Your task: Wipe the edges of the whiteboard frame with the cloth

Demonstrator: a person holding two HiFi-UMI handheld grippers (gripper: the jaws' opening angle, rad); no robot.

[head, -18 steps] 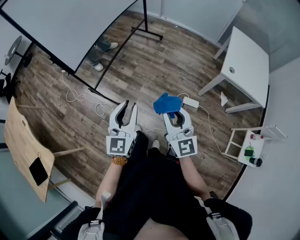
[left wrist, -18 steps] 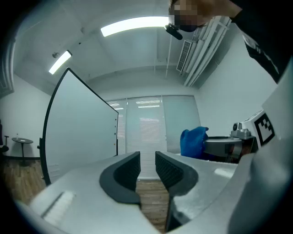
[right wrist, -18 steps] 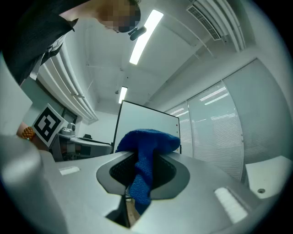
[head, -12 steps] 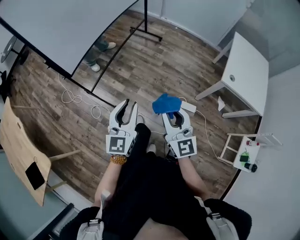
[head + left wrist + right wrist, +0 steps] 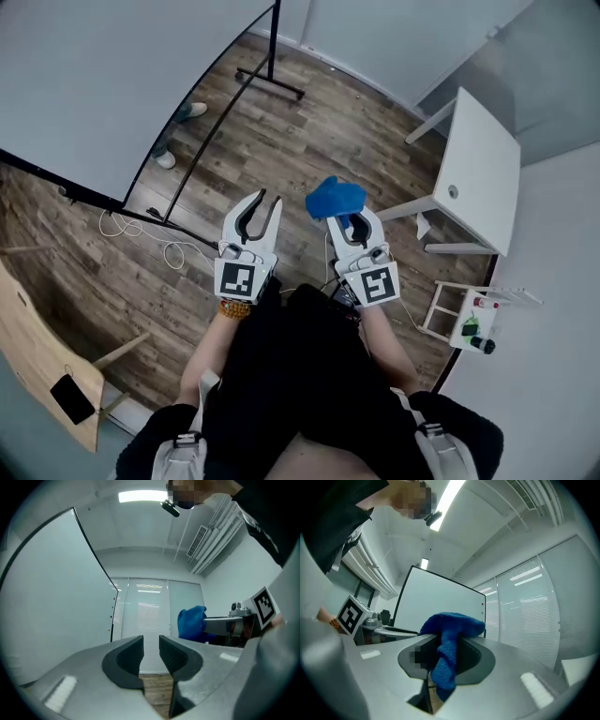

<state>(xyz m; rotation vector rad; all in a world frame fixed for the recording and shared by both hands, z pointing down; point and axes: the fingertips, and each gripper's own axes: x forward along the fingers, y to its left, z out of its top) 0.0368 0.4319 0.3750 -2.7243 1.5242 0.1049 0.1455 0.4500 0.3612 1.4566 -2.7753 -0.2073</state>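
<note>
- Large white whiteboard on black stand [image 5: 84, 84]: obstructs left side.
- White square table [image 5: 483, 164]: obstructs right side.
- Brown wood-plank floor [image 5: 319, 131]: open passage between them.

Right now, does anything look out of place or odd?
Only a loose white cable looped on the floor by the whiteboard stand's foot. The cloth sits clamped in the right tongs; left tongs open and empty.
</note>
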